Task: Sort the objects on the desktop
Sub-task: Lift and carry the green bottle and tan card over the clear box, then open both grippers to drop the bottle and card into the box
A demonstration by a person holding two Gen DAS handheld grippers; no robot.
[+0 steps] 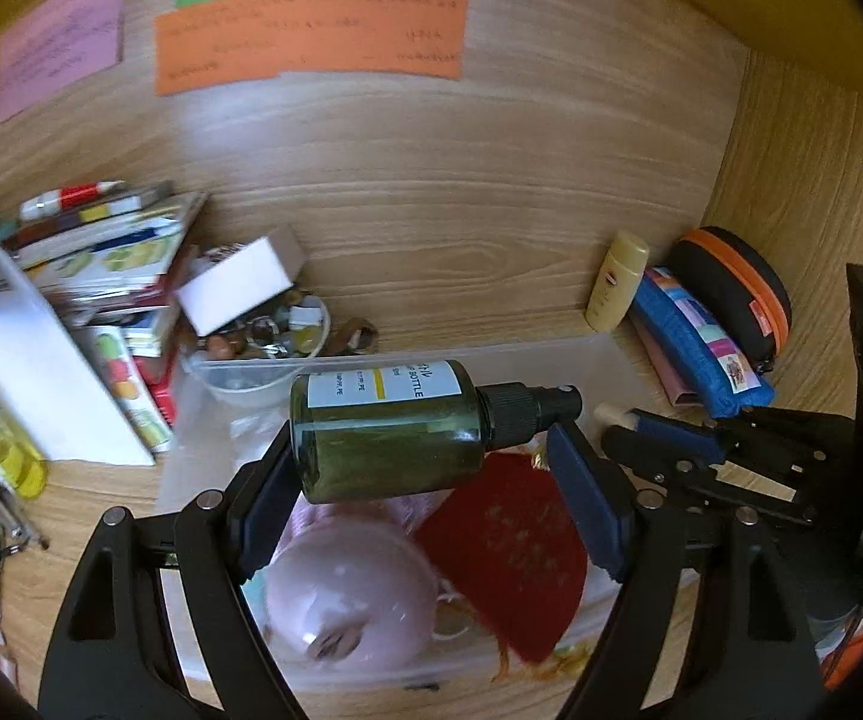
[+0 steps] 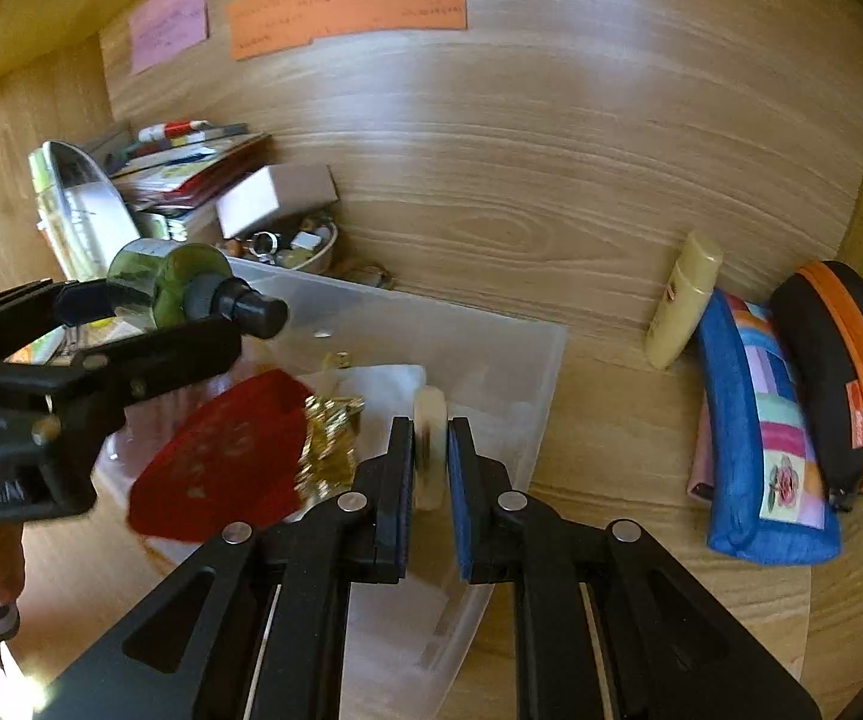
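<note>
My left gripper (image 1: 425, 468) is shut on a dark green spray bottle (image 1: 395, 429), held sideways with its black nozzle to the right, above a clear plastic bin (image 1: 539, 354). The bin holds a pink round object (image 1: 347, 588) and a red pouch (image 1: 509, 552). My right gripper (image 2: 431, 462) is shut on a small cream tube (image 2: 429, 450), held over the bin's (image 2: 491, 354) right part. In the right wrist view the left gripper (image 2: 149, 324) with the bottle (image 2: 161, 285) is at the left. The red pouch (image 2: 221, 456) lies beside gold trim.
A yellow lotion bottle (image 2: 683, 300), a blue patchwork pouch (image 2: 761, 438) and a black-and-orange case (image 2: 845, 372) lie right of the bin. A stack of books (image 1: 107, 252), a white box (image 1: 239, 282) and a bowl of small items (image 1: 269, 348) stand at the left. Coloured notes (image 1: 311, 39) hang on the wooden back wall.
</note>
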